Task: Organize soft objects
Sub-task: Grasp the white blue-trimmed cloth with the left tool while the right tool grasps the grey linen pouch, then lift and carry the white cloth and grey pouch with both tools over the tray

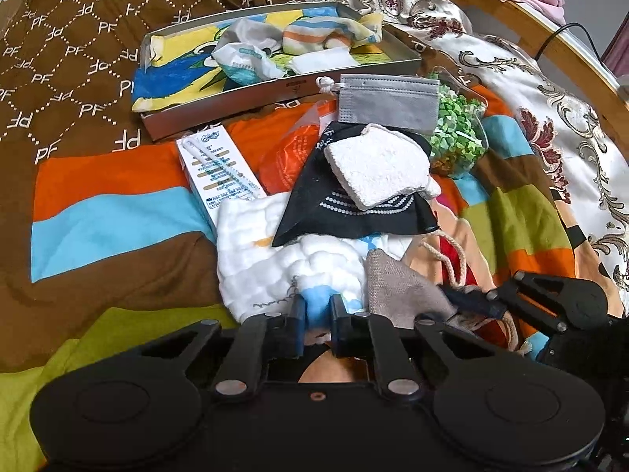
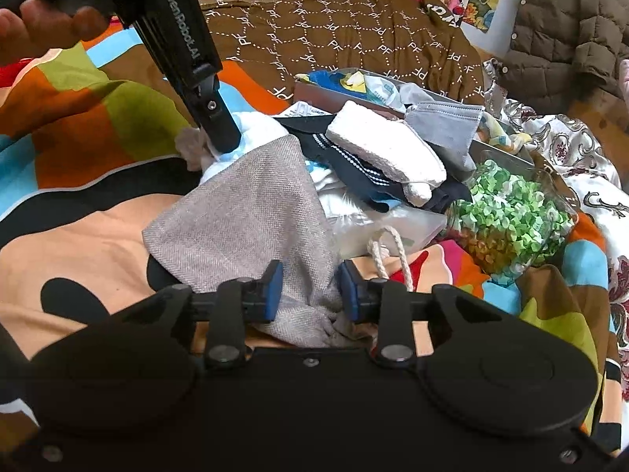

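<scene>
A pile of soft things lies on the bed. My left gripper (image 1: 317, 308) is shut on the near edge of a white quilted cloth with blue print (image 1: 275, 263); in the right wrist view it (image 2: 226, 145) comes down from the upper left onto that cloth. My right gripper (image 2: 311, 289) has its jaws around the corner of a grey-beige fabric pouch (image 2: 243, 216), touching it on both sides; it also shows in the left wrist view (image 1: 468, 303) on the pouch (image 1: 397, 287). On the pile lie a black cloth (image 1: 314, 204), a white towel piece (image 1: 377, 169) and a grey face mask (image 1: 389, 102).
A metal tray (image 1: 236, 102) at the back holds a colourful cloth and socks. A white carton (image 1: 220, 173), an orange bag (image 1: 291, 153) and a clear bag of green paper stars (image 2: 511, 212) lie beside the pile. A rope cord (image 2: 389, 255) lies near the right gripper.
</scene>
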{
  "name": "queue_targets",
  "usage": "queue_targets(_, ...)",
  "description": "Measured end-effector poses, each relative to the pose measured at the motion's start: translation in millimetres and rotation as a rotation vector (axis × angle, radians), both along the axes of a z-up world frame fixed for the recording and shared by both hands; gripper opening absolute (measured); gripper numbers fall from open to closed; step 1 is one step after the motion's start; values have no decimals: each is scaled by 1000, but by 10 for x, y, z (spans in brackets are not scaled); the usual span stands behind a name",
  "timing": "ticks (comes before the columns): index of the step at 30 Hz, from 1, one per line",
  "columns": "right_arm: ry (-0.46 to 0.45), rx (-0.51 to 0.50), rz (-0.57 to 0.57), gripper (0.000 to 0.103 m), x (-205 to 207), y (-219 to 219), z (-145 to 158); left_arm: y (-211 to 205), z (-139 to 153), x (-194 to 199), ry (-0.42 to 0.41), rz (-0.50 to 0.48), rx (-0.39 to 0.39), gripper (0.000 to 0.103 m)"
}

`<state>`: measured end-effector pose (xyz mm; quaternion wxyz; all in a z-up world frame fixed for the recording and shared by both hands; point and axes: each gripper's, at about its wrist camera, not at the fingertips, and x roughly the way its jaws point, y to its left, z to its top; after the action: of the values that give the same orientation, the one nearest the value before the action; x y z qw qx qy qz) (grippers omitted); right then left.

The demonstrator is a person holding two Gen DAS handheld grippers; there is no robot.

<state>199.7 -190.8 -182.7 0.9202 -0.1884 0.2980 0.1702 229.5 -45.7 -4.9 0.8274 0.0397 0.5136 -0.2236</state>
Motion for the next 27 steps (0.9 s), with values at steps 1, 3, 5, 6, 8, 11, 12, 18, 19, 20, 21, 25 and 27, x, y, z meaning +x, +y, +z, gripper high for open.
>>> queue_targets(1,1,-9,1,9,3,16,-11,-12,13,-13,-2,-2,1,12)
queue_targets(3,-7,-22,9,4,-20,28,-26,-24,37,-44,-5,1,4,12)
queue_targets(5,-22,-28,18,2,-50,28,-11,-22,63,-105,-2,21,8,11)
queue_targets(6,-28,-30,18,1,-71,16,-5,-18,76,-143,0,25,13,11)
queue_targets(8,-50,-38,12,1,-119,16,36,-7,112,-229,-5,26,23,11)
queue_targets(11,-96,-33,-2,0,-210,-24,149,26,181,-363,-7,37,26,11)
queue_targets(12,-111,-30,-10,0,-242,-48,190,39,205,-408,-9,42,27,11)
queue_targets(18,-179,-5,-109,0,-371,-238,396,108,343,-647,-20,64,35,10)
queue_targets(19,-190,4,-129,0,-385,-279,430,108,365,-672,-23,63,37,10)
queue_targets(20,-200,14,-149,0,-397,-318,464,115,394,-701,-25,64,34,10)
queue_targets(21,-211,25,-166,0,-410,-356,500,127,425,-722,-25,67,28,10)
queue_targets(25,-260,45,-210,0,-435,-476,636,167,586,-764,-34,78,-6,10)
queue_targets(27,-287,56,-213,0,-429,-523,721,189,667,-762,-48,76,-27,10)
